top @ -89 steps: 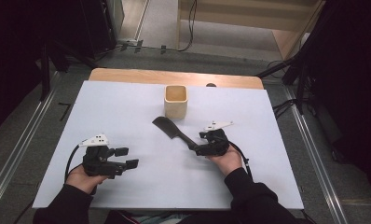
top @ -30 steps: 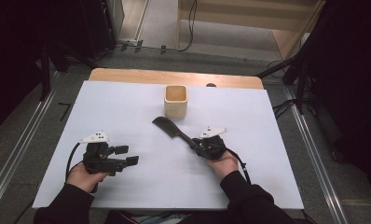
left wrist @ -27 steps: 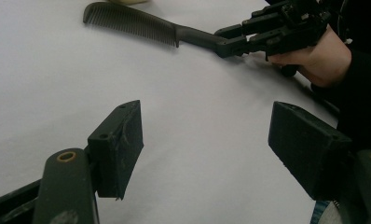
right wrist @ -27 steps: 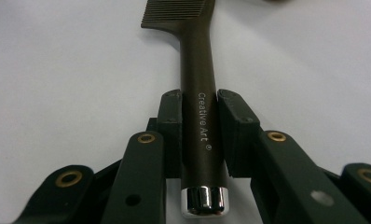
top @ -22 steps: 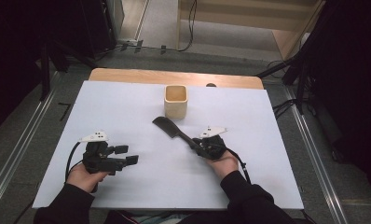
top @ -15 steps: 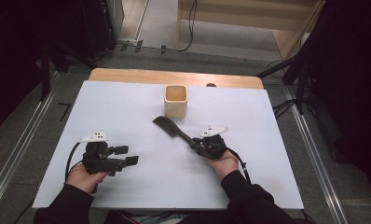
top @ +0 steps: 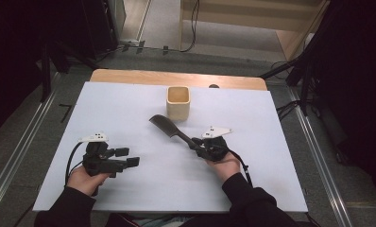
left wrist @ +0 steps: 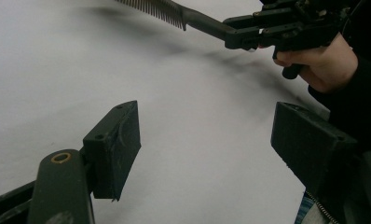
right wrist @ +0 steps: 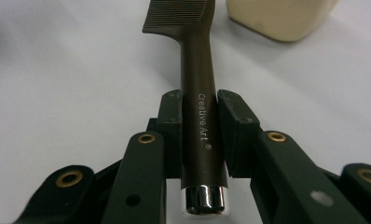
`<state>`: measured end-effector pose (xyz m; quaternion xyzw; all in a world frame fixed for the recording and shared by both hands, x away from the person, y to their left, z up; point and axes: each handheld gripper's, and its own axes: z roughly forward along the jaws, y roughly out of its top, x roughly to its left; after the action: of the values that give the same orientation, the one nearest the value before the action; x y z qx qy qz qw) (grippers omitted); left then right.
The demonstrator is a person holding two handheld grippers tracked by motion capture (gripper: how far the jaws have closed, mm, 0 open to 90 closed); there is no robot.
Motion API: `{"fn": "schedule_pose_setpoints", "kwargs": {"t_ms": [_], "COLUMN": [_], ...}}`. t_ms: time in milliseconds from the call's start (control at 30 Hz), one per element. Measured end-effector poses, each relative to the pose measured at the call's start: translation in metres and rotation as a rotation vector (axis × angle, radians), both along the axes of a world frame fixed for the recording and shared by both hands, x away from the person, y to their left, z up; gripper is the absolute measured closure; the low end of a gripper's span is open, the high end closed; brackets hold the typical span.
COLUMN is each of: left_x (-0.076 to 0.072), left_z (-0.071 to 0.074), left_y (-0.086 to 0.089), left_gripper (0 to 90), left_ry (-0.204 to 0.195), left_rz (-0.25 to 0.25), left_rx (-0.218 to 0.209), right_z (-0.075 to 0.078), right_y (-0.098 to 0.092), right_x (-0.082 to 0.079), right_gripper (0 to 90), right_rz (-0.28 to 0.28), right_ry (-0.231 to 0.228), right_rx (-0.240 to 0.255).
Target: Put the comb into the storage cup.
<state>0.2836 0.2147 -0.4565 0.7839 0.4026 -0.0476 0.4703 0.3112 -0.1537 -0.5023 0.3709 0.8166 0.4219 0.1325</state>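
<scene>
At the near left of the white table (top: 129, 109), the left gripper (top: 129, 157) rests in the person's left hand (top: 84, 177) with its jaws spread wide and nothing between them. To the right, the right gripper (top: 195, 143), held by the right hand (top: 226, 165), is clamped on the handle of a long dark brown plastic comb (top: 169, 129); the pads press both sides of the handle just ahead of its silver end cap (right wrist: 204, 199). The toothed end reaches up and left from the jaws, raised a little off the surface. Beyond its tip, near but apart, stands a cream square open-topped cup (top: 178, 102), upright toward the table's far edge.
</scene>
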Motion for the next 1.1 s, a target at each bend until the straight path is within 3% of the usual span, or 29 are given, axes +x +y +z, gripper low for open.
{"fn": "schedule_pose_setpoints", "kwargs": {"t_ms": [367,533,733,933,1100], "left_x": [0.002,0.006,0.011,0.018,0.022], "left_z": [0.003,0.003,0.007,0.010,0.014], "left_y": [-0.003,-0.008,-0.016,-0.018,-0.018], "left_gripper": [23.0,23.2,23.2,24.5,24.5], "left_ry": [0.014,0.037,0.037,0.062,0.056], "left_rz": [0.022,0.018,0.024,0.064,0.097], "left_rx": [-0.014,-0.004,-0.006,-0.006,-0.015], "right_z": [0.014,0.021,0.029,0.035,0.036], "right_y": [0.010,0.017,0.027,0.040,0.051], "right_x": [-0.005,-0.005,-0.003,-0.002,-0.001], "right_gripper": [70.3,70.3,70.3,70.3,70.3], "right_rz": [-0.011,-0.015,-0.018,-0.026,-0.042], "right_ry": [0.008,0.037,0.073,0.068,0.070], "right_rx": [0.062,0.085,0.127,0.147,0.157]}}
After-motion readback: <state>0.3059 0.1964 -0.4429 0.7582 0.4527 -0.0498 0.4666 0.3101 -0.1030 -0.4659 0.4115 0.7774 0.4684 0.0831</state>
